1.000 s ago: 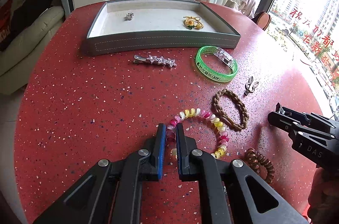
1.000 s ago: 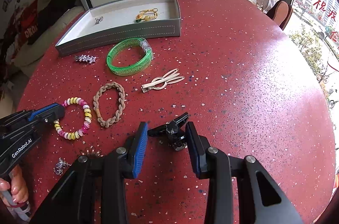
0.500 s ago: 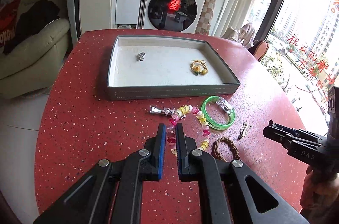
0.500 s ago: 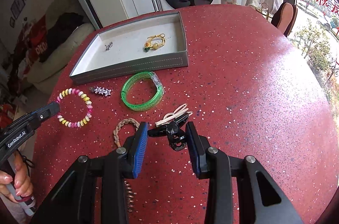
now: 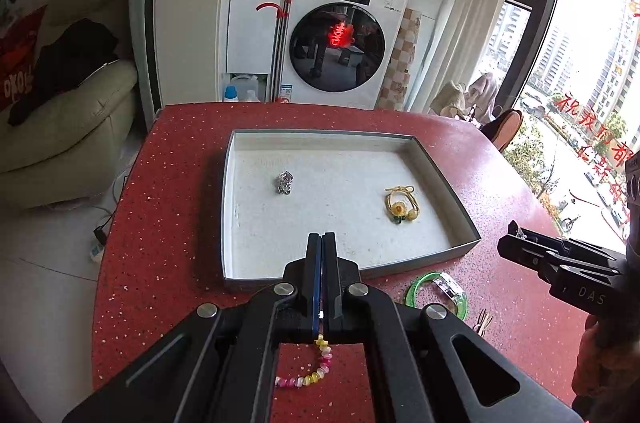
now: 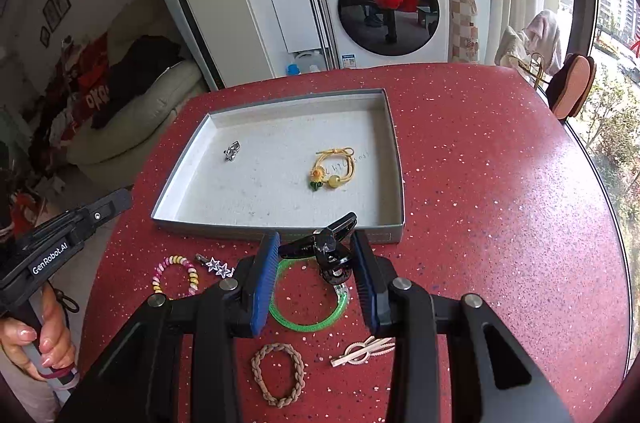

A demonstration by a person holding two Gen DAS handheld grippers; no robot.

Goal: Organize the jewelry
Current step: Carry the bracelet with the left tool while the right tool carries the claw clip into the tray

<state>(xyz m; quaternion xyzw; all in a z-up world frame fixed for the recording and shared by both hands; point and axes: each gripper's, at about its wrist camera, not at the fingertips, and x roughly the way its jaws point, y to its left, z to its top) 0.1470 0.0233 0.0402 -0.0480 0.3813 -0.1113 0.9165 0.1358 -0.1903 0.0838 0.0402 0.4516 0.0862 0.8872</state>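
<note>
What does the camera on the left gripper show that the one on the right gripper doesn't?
Only the left wrist view shows the left gripper pinched on the beaded bracelet, which dangles beneath it.

Only the right wrist view shows the black claw clip between the right gripper fingers, plus the star hair clip, braided brown hair tie and cream hair clip.

Both show the grey tray holding a silver charm and a yellow flower hair tie, and the green bangle.

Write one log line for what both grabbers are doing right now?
left gripper: shut on bead bracelet, lifted near tray | right gripper: shut on black hair claw, near tray front
</note>
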